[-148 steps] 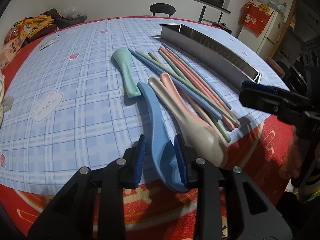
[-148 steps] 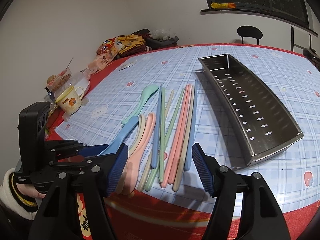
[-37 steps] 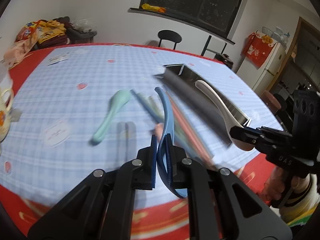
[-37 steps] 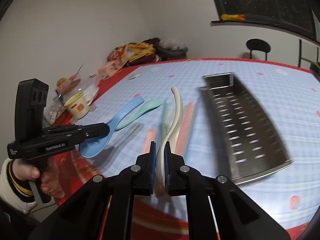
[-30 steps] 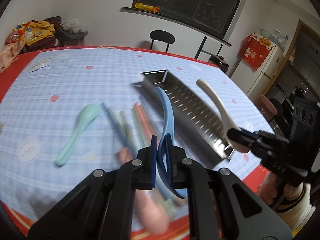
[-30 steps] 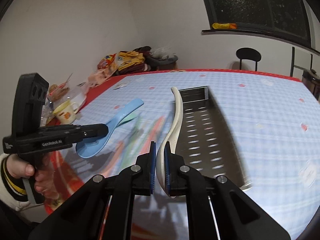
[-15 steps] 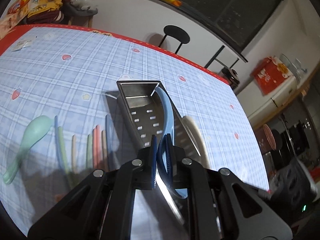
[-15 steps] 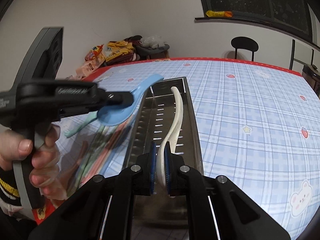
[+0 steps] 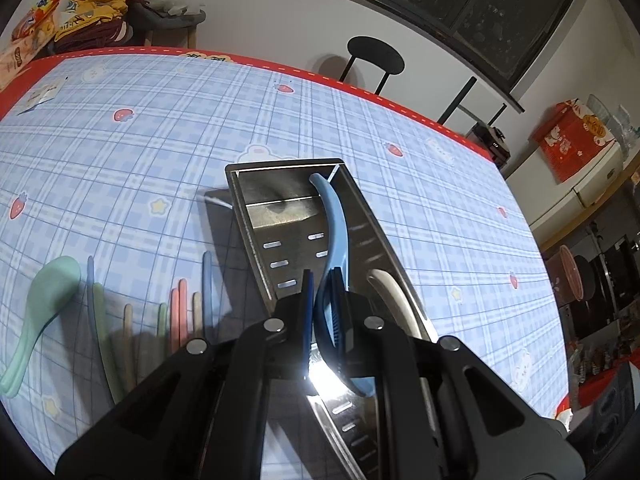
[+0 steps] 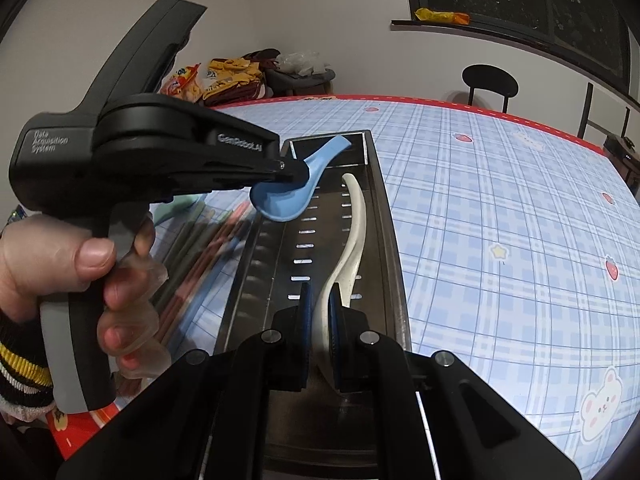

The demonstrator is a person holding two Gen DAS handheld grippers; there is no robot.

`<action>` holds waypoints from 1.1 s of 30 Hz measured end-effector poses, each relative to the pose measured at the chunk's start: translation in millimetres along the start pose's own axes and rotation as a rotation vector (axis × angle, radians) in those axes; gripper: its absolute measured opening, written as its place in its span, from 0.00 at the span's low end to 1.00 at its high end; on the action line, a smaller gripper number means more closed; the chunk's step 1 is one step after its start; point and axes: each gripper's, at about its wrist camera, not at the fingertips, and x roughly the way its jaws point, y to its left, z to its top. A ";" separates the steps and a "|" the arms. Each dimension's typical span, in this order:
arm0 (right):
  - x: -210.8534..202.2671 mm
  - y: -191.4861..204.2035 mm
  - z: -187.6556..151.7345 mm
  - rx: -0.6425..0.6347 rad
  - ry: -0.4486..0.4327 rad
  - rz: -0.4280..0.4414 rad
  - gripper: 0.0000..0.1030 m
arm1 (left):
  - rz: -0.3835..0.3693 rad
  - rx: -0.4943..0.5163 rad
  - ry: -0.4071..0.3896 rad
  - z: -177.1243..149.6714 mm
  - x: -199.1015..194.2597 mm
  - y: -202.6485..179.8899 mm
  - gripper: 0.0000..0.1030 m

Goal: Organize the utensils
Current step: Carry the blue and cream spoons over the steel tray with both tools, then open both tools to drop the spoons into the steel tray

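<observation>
My left gripper (image 9: 322, 300) is shut on a blue spoon (image 9: 336, 224) and holds it over the far end of the long steel perforated tray (image 9: 280, 248). My right gripper (image 10: 319, 307) is shut on a cream spoon (image 10: 356, 232), held low inside the same tray (image 10: 384, 216). The cream spoon (image 9: 394, 296) also shows at the tray's right wall in the left wrist view. In the right wrist view the left gripper (image 10: 294, 174) holds the blue spoon (image 10: 304, 184) just above the tray.
A mint green spoon (image 9: 36, 312) and several pastel chopsticks (image 9: 180, 316) lie on the blue checked tablecloth (image 9: 160, 140) left of the tray. A black chair (image 9: 374, 58) stands beyond the table. Snack bags (image 10: 224, 76) sit at the back left.
Both grippers have carried their spoons from the table's front edge over to the tray. Both spoons have come down lower into the tray since half a second ago.
</observation>
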 end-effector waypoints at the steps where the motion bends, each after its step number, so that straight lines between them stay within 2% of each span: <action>1: 1.1 -0.2 -0.7 0.001 0.004 -0.005 0.09 | 0.003 -0.003 0.003 0.2 2.1 0.5 0.12; 7: 3.0 -2.8 -0.1 0.010 0.010 -0.019 0.09 | 0.019 -0.012 0.014 -0.1 9.3 3.8 0.12; 17: 0.9 -0.8 -1.9 0.014 0.002 -0.019 0.12 | 0.030 0.053 -0.011 8.9 11.2 -6.4 0.12; 19: -5.1 0.1 -2.4 0.011 -0.021 -0.006 0.19 | 0.022 0.074 -0.036 11.7 0.8 -7.1 0.18; 21: -16.1 2.8 -0.9 0.001 -0.063 -0.009 0.42 | 0.021 0.104 -0.070 13.7 -15.6 -6.5 0.29; 22: -20.7 3.9 0.2 -0.001 -0.080 -0.014 0.47 | 0.020 0.116 -0.084 14.8 -22.5 -5.5 0.31; 24: -33.9 6.6 1.2 -0.003 -0.126 -0.006 0.61 | 0.028 0.153 -0.127 17.1 -44.6 -0.4 0.46; 25: -41.0 7.8 1.4 0.005 -0.148 -0.009 0.65 | 0.033 0.166 -0.142 17.6 -52.3 1.5 0.51; 26: -45.2 7.6 1.5 0.015 -0.161 -0.015 0.74 | 0.040 0.186 -0.162 17.5 -62.6 4.2 0.59; 27: -50.0 7.6 1.0 0.030 -0.177 -0.025 0.81 | 0.056 0.219 -0.187 16.7 -75.4 6.7 0.63; 28: -54.7 7.3 0.3 0.045 -0.192 -0.033 0.83 | 0.069 0.244 -0.202 15.0 -84.2 8.7 0.67; 29: -60.0 7.2 -0.6 0.062 -0.205 -0.037 0.85 | 0.085 0.270 -0.218 13.0 -94.5 11.7 0.80; 30: -65.0 7.9 -2.0 0.082 -0.216 -0.040 0.85 | 0.098 0.288 -0.237 10.8 -105.0 15.6 0.88; 33: -74.7 7.9 -5.7 0.126 -0.239 -0.032 0.85 | 0.121 0.352 -0.273 -0.1 -133.3 26.7 0.90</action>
